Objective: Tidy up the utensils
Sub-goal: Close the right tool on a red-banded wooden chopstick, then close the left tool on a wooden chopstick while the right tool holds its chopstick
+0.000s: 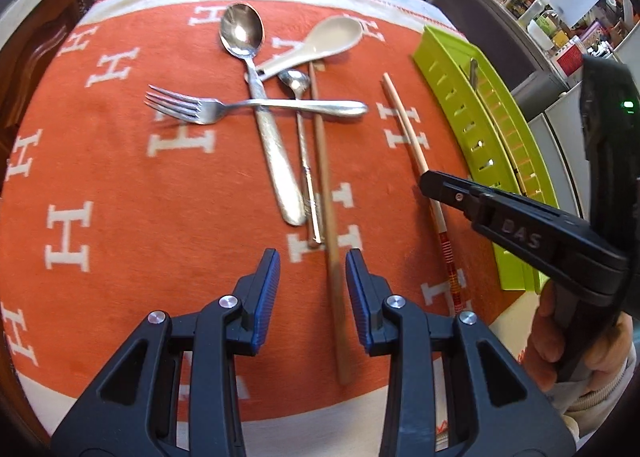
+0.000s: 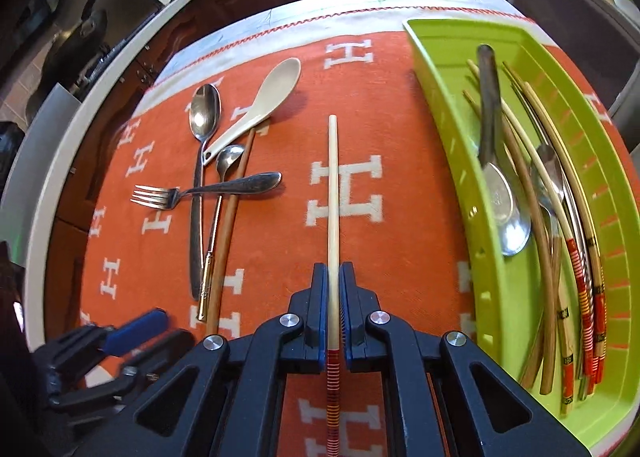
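Note:
My right gripper (image 2: 333, 269) is shut on a pale chopstick (image 2: 332, 177) with a red-striped end, gripped near that end and pointing away over the orange cloth. My left gripper (image 1: 312, 269) stands open above the cloth. A brown chopstick (image 1: 324, 177) runs between its blue pads, close to the right one, and neither pad presses on it. Beyond lie a fork (image 1: 180, 107), a large metal spoon (image 1: 242, 31), a small spoon (image 1: 294, 81) and a white ceramic spoon (image 1: 332, 39), crossing each other. The right gripper (image 1: 430, 181) also shows in the left wrist view, at the right.
A green slotted tray (image 2: 448, 137) stands at the right on the cloth and holds several chopsticks (image 2: 588, 289) and metal spoons (image 2: 506, 213). The table edge and dark wooden cabinets lie beyond. A hand (image 1: 560, 341) holds the right gripper's handle.

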A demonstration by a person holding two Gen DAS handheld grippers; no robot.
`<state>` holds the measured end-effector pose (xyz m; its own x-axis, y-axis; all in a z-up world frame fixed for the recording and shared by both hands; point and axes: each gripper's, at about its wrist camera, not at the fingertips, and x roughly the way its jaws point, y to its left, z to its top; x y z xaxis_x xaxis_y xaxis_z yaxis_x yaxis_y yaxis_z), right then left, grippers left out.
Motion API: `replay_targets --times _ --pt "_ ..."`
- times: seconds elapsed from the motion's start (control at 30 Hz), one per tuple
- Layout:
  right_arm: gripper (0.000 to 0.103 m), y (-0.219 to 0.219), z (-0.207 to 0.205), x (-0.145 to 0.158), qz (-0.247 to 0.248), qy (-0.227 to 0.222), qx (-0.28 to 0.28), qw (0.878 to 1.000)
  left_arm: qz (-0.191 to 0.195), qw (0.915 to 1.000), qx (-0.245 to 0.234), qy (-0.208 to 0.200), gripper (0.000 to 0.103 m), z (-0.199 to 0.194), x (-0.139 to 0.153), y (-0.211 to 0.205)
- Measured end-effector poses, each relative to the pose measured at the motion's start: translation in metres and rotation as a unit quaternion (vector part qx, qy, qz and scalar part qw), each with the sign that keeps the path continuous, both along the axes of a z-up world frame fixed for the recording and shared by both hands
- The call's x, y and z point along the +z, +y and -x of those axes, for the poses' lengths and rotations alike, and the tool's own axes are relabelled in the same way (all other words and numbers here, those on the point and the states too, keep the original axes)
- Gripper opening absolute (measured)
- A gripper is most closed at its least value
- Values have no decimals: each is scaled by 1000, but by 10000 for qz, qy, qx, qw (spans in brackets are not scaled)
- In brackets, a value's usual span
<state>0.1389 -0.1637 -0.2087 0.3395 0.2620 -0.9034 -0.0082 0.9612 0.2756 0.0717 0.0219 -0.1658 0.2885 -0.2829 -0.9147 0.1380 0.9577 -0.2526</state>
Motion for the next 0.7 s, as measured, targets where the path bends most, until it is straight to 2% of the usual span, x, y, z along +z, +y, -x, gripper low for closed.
replay_targets --times 0.13,0.27,0.6,0.7 --pt "5 -8 9 9 -189 -82 55 9998 -103 9999 -75 21 24 0 -3 -12" --pt "5 -12 19 18 -347 -173 106 9992 -243 9995 -174 69 8 1 -5 -26" --pt "5 -29 34 31 -470 -363 121 9982 -1067 9931 -405 -271 9 -8 -7 -72" --pt "5 -36 38 34 -511 -396 102 9979 -1192 9917 -377 -316 10 -15 -7 -79"
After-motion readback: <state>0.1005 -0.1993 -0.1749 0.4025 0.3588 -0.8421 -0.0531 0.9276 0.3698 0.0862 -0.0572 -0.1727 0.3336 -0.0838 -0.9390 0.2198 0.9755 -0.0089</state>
